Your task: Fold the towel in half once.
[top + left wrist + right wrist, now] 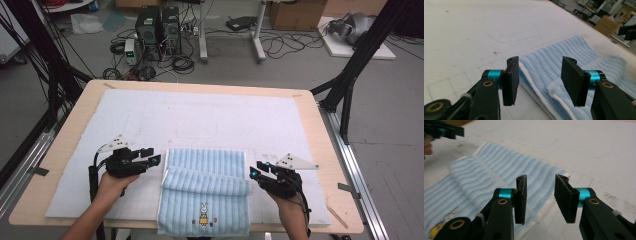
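Note:
A light-blue striped towel [205,185] with a small rabbit picture [203,212] lies at the near middle of the white mat [200,115]. Its far part is folded toward me into a soft roll, and its near end hangs over the table's front edge. My left gripper [152,156] sits at the towel's left edge, open; its jaws [540,80] straddle the towel's white-hemmed corner [554,90] without pressing it. At the right edge of the towel [486,170], my right gripper [256,170] also stands open [540,197], nothing between its pads.
The mat covers a wooden table [330,150]. Beyond the far edge, on the floor, are computer towers [157,30], tangled cables and cardboard boxes [297,14]. Black frame posts [350,75] stand at both sides.

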`<act>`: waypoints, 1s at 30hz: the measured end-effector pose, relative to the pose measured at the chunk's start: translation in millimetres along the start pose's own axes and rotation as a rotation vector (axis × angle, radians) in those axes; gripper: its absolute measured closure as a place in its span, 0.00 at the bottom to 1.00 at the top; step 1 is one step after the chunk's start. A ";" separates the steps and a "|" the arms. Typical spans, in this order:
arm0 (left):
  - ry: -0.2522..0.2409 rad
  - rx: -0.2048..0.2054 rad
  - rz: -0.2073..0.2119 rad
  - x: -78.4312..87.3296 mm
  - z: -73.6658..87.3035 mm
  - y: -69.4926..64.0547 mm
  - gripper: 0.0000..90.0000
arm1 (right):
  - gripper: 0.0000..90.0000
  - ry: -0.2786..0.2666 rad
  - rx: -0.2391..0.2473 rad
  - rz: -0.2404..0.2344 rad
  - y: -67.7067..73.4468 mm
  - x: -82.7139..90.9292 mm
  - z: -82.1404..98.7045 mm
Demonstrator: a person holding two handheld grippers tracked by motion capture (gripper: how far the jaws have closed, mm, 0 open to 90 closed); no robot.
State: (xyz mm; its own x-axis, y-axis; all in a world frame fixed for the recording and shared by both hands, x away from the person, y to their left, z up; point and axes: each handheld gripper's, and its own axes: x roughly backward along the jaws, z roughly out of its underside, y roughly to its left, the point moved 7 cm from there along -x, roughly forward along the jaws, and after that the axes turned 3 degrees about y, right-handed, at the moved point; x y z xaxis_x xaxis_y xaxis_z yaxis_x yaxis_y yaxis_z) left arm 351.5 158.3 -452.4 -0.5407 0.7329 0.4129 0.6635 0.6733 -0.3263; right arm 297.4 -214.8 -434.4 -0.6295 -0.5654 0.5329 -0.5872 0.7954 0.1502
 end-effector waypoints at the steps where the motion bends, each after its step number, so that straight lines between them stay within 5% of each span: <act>1: 0.006 0.004 -0.008 -4.0 -1.8 3.4 0.55 | 0.70 0.005 -0.003 0.011 -3.9 -4.2 -1.8; 4: 0.042 0.016 -0.010 -17.0 -2.0 6.0 0.63 | 0.71 0.044 -0.007 0.033 -13.0 -23.4 -4.2; 8: 0.120 -0.026 -0.021 -32.0 6.0 1.3 0.75 | 0.71 0.119 -0.007 0.050 -19.2 -49.9 2.0; 14: 0.169 -0.035 -0.016 -44.1 14.0 -2.4 0.69 | 0.71 0.184 0.007 0.048 -18.9 -61.9 15.5; 17: 0.196 -0.084 -0.025 -49.5 18.4 -6.1 0.74 | 0.77 0.219 0.016 0.049 -16.3 -68.7 19.6; 21: 0.217 -0.154 -0.042 -53.4 22.5 -11.6 0.95 | 0.92 0.229 0.050 0.044 -13.2 -70.5 20.2; 30: 0.122 -0.058 0.002 -46.0 9.3 -8.3 0.96 | 0.93 0.182 0.046 0.044 -12.9 -67.0 12.1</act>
State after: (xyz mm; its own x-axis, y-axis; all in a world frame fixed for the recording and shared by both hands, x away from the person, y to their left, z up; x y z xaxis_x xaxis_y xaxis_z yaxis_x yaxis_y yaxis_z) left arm 366.0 119.9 -476.6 -0.4747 0.7148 0.5135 0.6954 0.6623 -0.2790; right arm 341.0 -189.8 -482.1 -0.5552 -0.4783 0.6804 -0.5864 0.8053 0.0875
